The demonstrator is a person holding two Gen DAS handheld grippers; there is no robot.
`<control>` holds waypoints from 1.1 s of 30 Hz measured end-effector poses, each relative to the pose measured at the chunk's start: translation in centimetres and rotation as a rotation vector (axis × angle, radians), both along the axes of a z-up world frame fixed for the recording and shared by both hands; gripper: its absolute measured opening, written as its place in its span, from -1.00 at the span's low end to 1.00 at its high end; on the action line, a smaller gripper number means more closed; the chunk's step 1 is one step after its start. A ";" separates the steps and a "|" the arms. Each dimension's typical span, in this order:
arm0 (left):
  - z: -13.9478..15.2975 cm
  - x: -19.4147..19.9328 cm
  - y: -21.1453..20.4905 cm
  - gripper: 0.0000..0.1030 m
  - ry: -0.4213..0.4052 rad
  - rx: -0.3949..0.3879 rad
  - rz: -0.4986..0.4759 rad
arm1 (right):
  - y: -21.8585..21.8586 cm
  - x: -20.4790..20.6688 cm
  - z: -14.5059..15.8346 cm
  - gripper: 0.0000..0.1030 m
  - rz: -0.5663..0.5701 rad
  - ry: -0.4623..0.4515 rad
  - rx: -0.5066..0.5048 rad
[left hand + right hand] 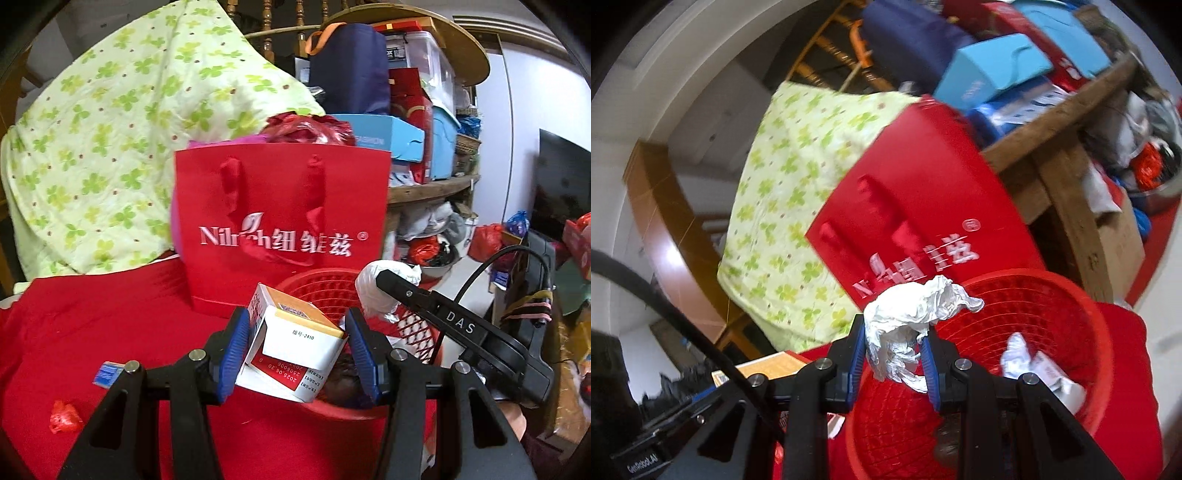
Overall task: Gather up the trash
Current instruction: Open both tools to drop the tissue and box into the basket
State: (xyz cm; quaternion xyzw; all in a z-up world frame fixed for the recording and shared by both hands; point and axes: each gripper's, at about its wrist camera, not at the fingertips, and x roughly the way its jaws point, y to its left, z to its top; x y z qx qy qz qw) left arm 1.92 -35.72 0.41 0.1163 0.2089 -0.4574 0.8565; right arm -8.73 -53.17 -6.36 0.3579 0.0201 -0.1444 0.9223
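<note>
Left tongs (pixel 293 349) clamped on small carton (pixel 295 345), right tongs (pixel 895 363) pinching crumpled tissue (pixel 908 325), both poised over red bin (pixel 1052 314) beside gift bag (pixel 280 229), apparently for dropping in; red scrap (pixel 64 417) uncollected.

Dim indoor light, fisheye edges warped, right view blurry.
</note>
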 end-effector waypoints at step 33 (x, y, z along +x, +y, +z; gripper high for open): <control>-8.7 1.0 10.0 0.37 0.051 0.186 0.203 | 4.7 1.9 1.9 0.14 -0.003 0.000 -0.186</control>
